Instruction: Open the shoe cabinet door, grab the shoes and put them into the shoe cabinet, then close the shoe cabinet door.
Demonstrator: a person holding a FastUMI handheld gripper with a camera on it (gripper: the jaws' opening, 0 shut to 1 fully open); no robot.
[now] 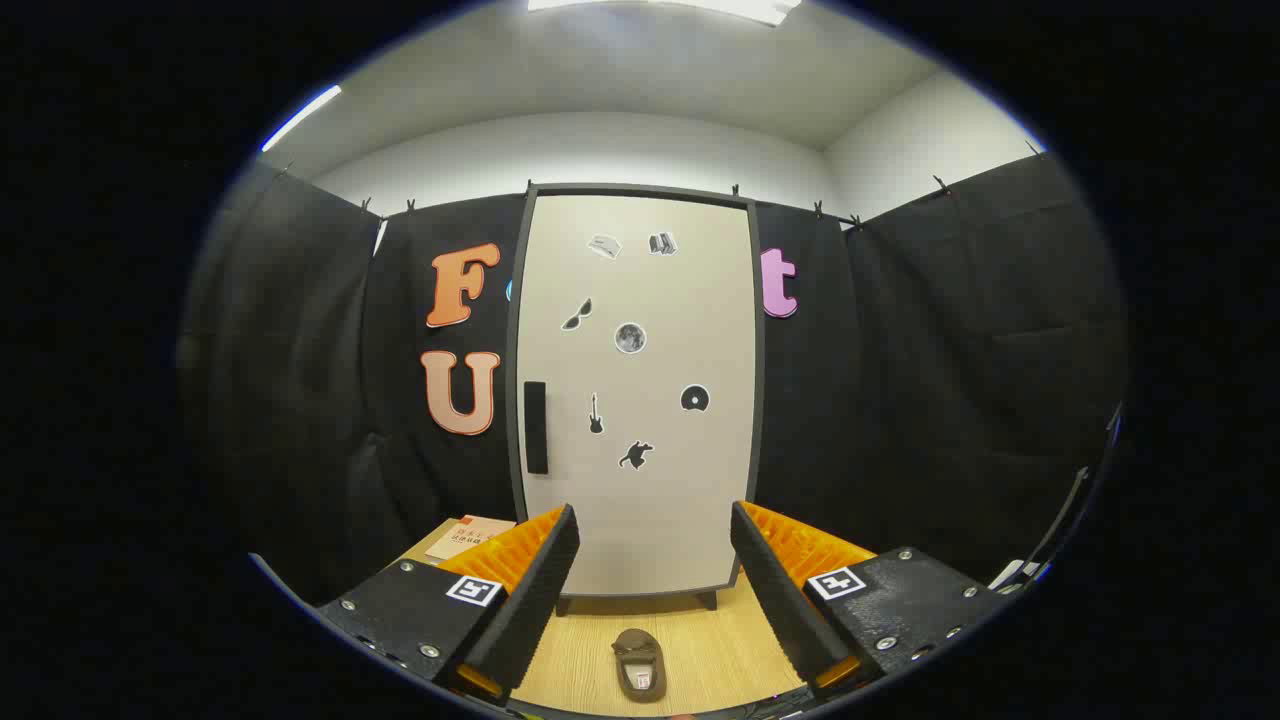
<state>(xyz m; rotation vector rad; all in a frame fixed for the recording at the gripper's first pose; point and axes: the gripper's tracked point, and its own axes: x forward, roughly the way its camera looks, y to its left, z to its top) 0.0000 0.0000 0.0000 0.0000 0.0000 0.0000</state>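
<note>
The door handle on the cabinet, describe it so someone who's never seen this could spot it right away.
Start at the tall pale shoe cabinet standing against the black cloth, beyond the open gripper. Its door carries small dark stickers; the door handle is the plain black upright bar near the door's left edge, larger than any sticker and straight-sided.

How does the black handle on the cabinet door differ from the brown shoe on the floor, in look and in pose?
The handle is black, a flat upright bar fixed near the door's left edge; the shoe is brown, rounded, lying flat on the wooden floor. The handle sits beyond the open gripper; the shoe lies between its fingers, in front of the closed door. Both are small and dark, and neither is touched.
</note>
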